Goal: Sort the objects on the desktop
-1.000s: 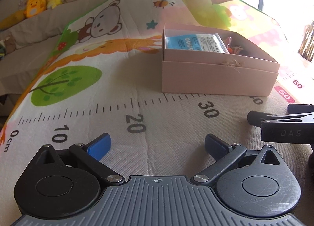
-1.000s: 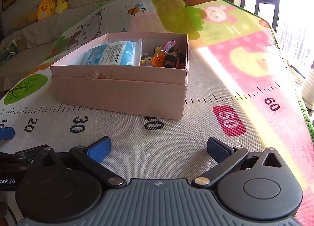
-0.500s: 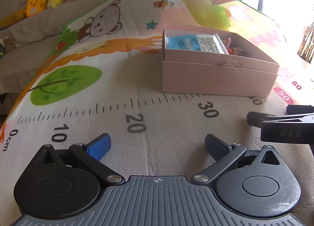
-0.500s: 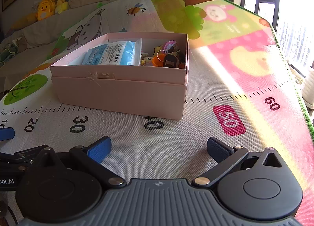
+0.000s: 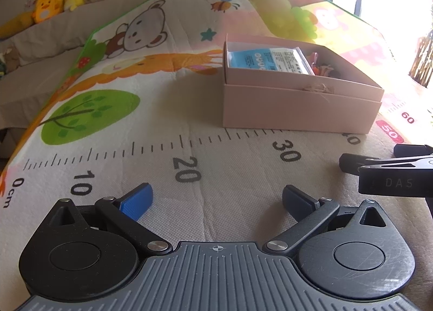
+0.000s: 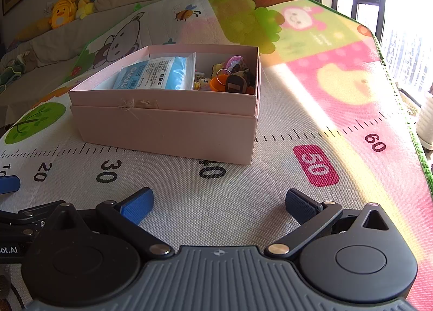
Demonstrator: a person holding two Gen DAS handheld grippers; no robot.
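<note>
A pink open box [image 5: 297, 111] [image 6: 167, 129] stands on the printed play mat. Inside it lie a blue packet [image 5: 266, 58] [image 6: 159, 73] on the left and several small keychains and trinkets [image 6: 230, 75] on the right. My left gripper [image 5: 216, 200] is open and empty, low over the mat near the 20 mark, well in front of the box. My right gripper [image 6: 219, 201] is open and empty, low over the mat near the 40 mark, in front of the box. The right gripper's body shows at the right edge of the left wrist view [image 5: 392, 173].
The play mat [image 5: 135, 148] [image 6: 338, 89] has a ruler print from 0 to 60 cm. Plush toys [image 5: 48, 8] [image 6: 70, 9] sit on a sofa at the back left. A bright window lies at the right. The left gripper's fingertip [image 6: 9, 184] shows at the left edge.
</note>
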